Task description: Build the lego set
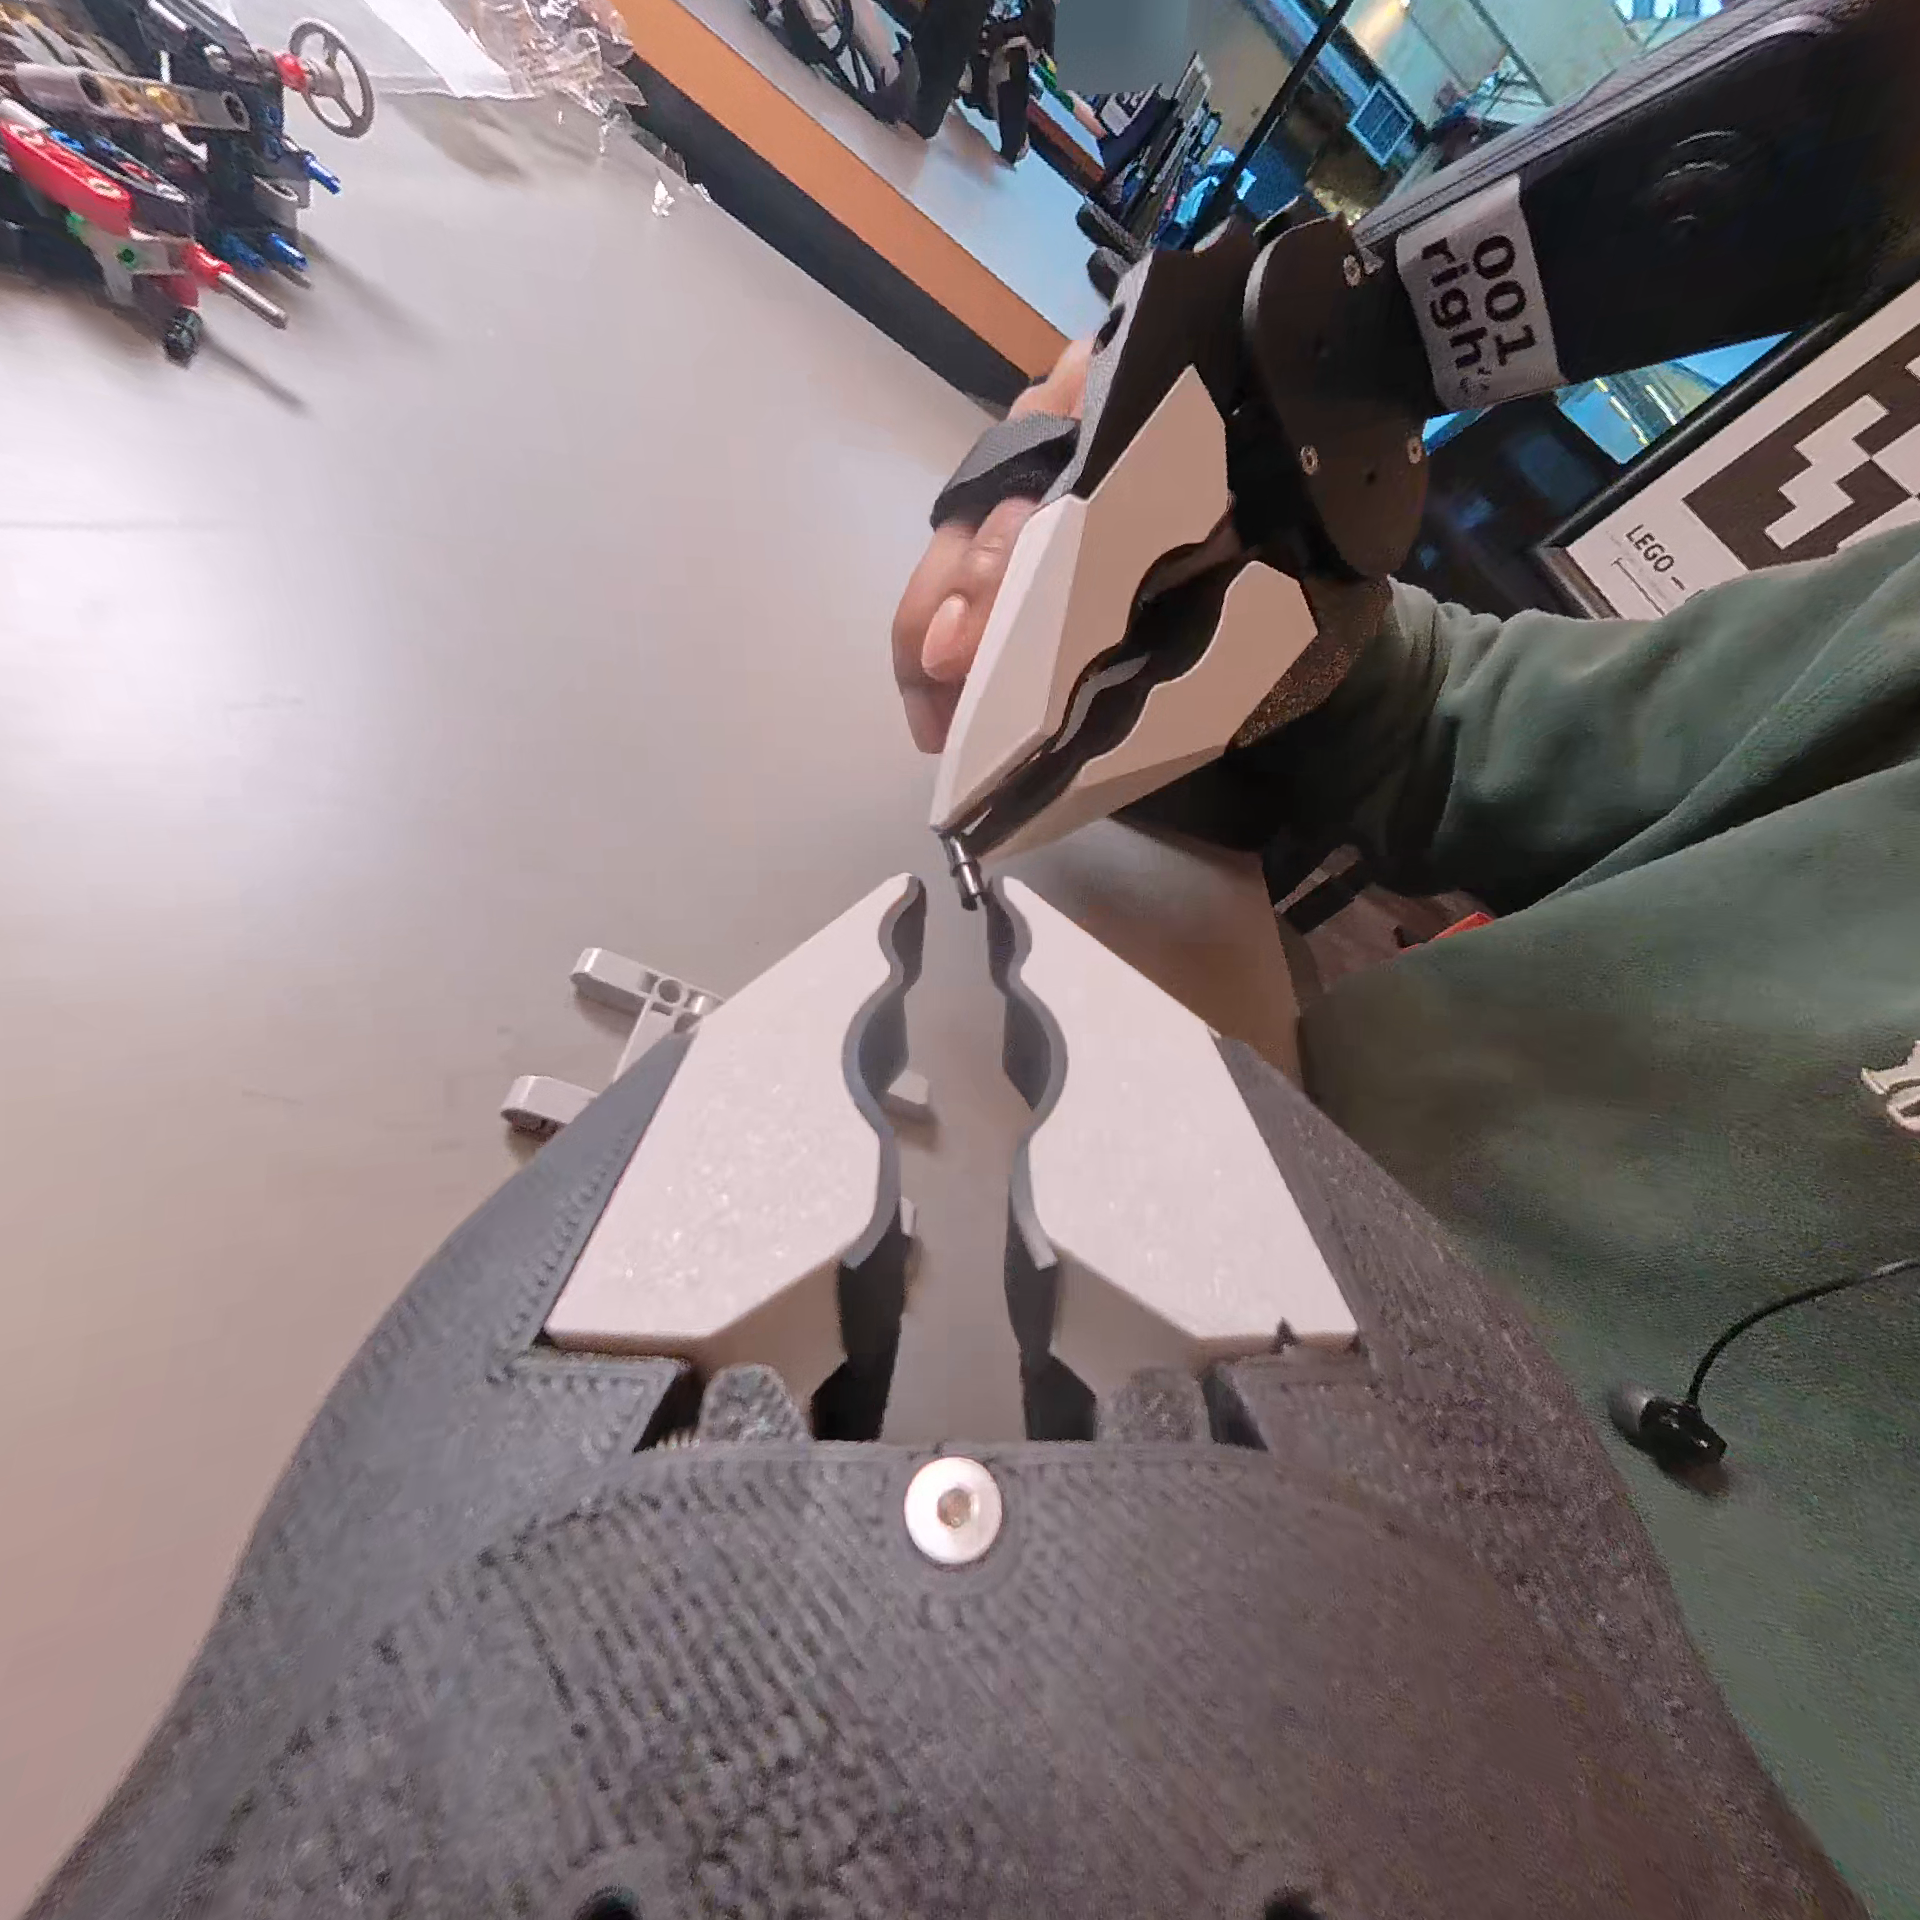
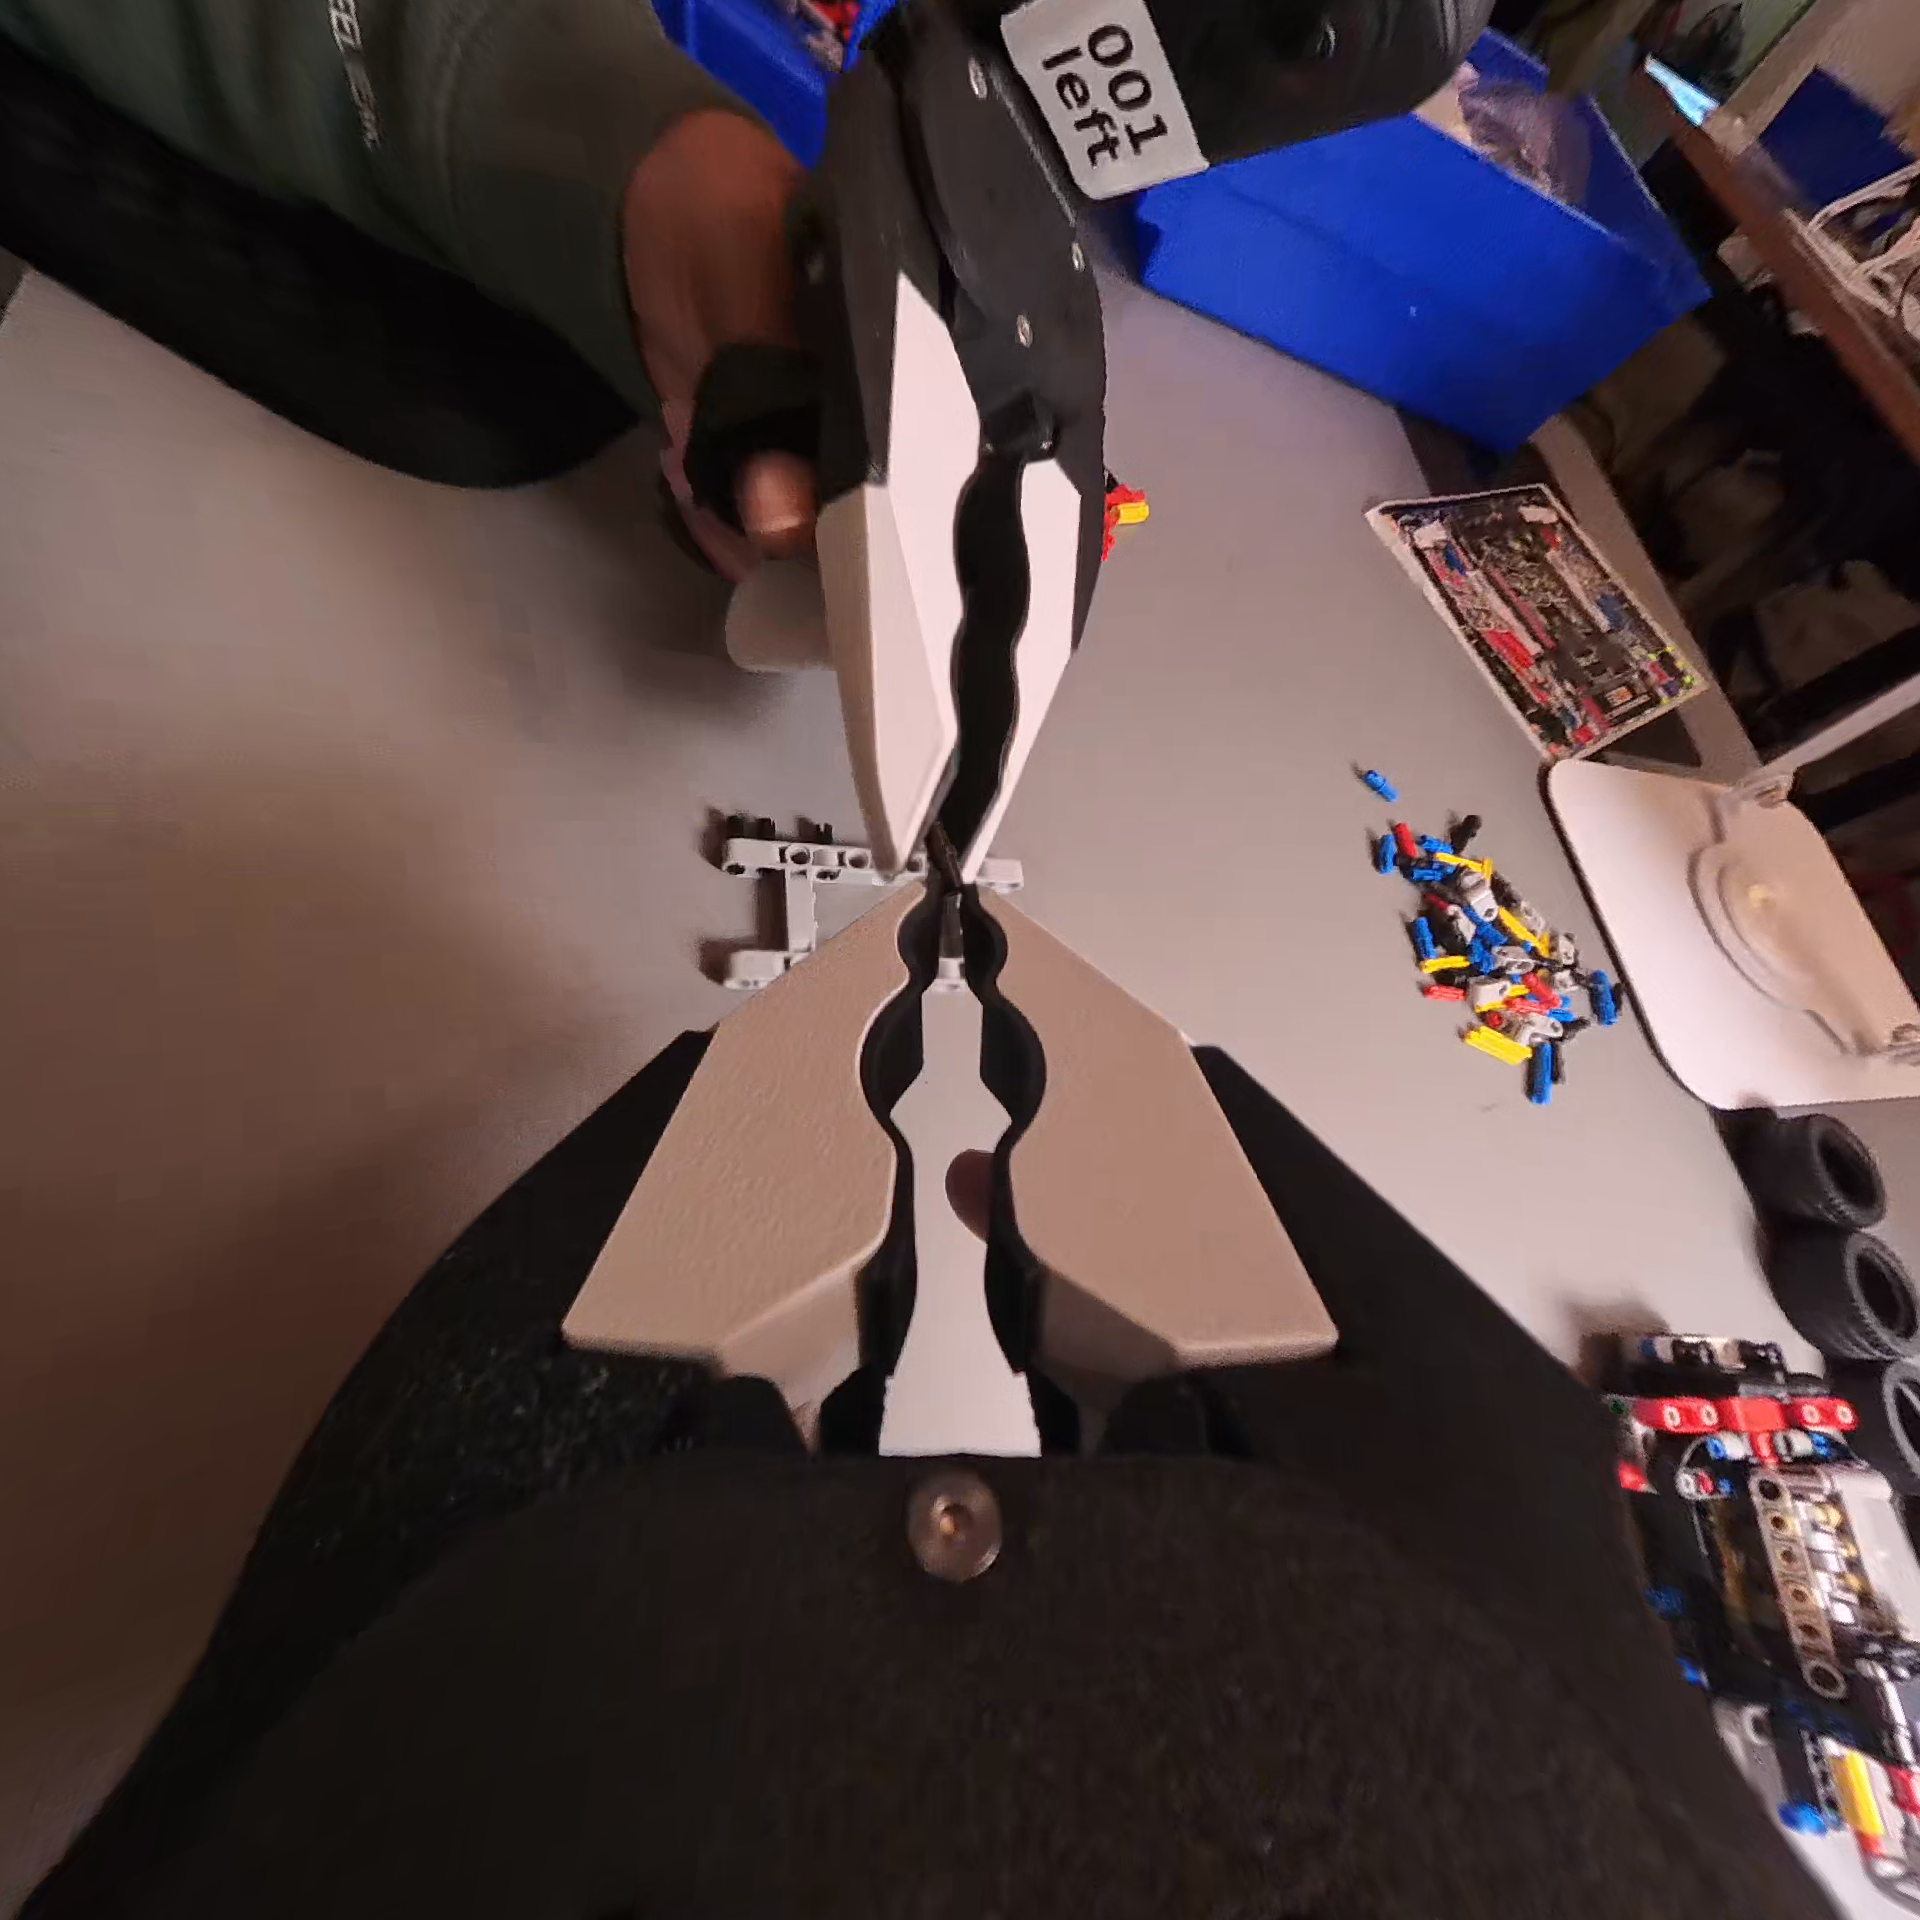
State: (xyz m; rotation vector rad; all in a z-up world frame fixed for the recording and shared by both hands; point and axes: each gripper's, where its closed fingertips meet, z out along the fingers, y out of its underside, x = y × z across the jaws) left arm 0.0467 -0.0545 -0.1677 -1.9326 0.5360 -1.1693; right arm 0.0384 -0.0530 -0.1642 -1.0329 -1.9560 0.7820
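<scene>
Right gripper (image 1: 961, 831): tips pinched on a small black pin (image 1: 964, 881). Left gripper (image 1: 958, 891): fingers narrowly apart, pin's free end between the tips. Grey frame piece (image 2: 784, 899): on the table (image 1: 468, 644) beneath. Blue bin (image 2: 1434, 270): far edge, contents unseen. Both grippers carry white labels

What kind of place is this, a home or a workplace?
Probably a lab or workshop, not a home. A grey worktable holds a heap of small Lego pieces and an instruction booklet, with blue storage bins beside it.
</scene>
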